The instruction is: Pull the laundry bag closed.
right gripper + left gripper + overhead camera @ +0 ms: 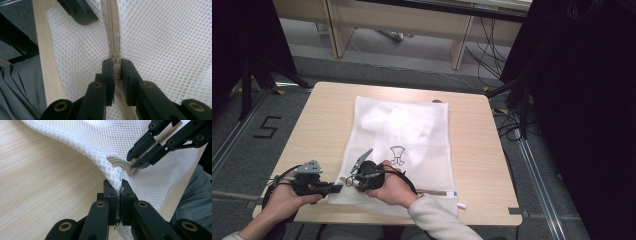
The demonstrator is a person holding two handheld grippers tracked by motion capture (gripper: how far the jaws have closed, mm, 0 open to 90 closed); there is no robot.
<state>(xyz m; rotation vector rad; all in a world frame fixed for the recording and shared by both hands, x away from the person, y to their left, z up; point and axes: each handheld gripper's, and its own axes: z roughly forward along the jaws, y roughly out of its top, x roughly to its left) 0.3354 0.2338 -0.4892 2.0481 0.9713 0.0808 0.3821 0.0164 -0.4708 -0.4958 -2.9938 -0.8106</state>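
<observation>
Mesh bag (pixel 399 145) lies mid-table, its seven-o'clock corner clenched by the left gripper (pixel 119 191), while the right gripper (pixel 117 65) pinches the zipper pull (pixel 116 62), zipper run barely begun.

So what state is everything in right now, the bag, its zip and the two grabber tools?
Mesh bag: lying flat on the table, near corner lifted.
Zipper: closed ahead of the slider.
Left gripper: shut on the bag's corner.
Right gripper: shut on the zipper slider.
</observation>
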